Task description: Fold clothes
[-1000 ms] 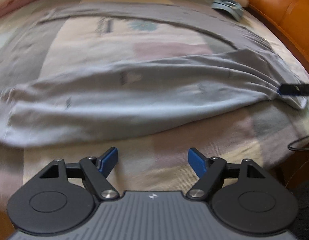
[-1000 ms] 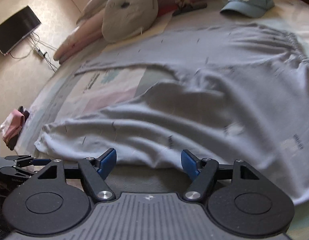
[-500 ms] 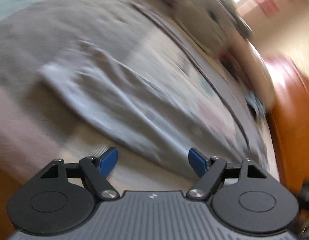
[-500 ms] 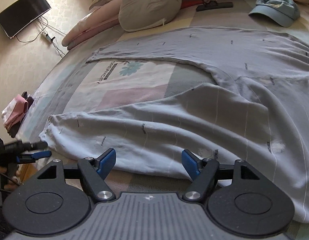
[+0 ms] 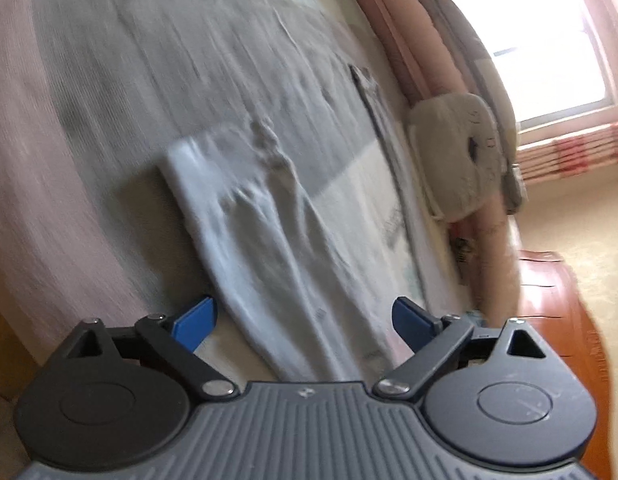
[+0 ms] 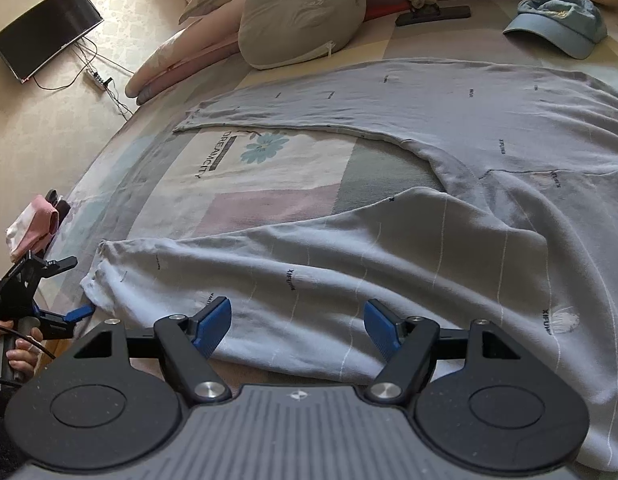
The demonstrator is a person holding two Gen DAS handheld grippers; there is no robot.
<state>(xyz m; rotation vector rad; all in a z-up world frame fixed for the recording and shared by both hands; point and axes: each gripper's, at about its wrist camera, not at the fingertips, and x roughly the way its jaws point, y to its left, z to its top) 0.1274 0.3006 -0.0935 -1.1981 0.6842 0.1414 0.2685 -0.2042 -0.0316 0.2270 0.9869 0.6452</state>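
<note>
Light grey trousers (image 6: 389, 264) with small printed letters lie spread on the bed, both legs running left. The near leg's cuff (image 6: 95, 280) is at the bed's left edge. My left gripper (image 6: 73, 288) is at that cuff, one blue fingertip beside it; its jaws are opening. In the blurred left wrist view the near leg (image 5: 269, 248) runs away between the wide-apart fingers of my left gripper (image 5: 303, 316), and no pad presses on it. My right gripper (image 6: 297, 318) hovers open over the near leg's front edge, holding nothing.
A round grey cushion (image 6: 301, 12), a blue cap (image 6: 557, 24) and a flat black object (image 6: 433, 12) lie at the bed's far side by long pillows. Pink clothes (image 6: 33, 228) sit off the left edge. A hand (image 6: 19, 356) holds the left gripper's handle. An orange wooden bed frame (image 5: 549, 320) borders the mattress.
The left gripper rolled sharply and swung along the bed to the near leg's cuff, and its fingers spread wider. The right gripper drew back and up slightly, staying open.
</note>
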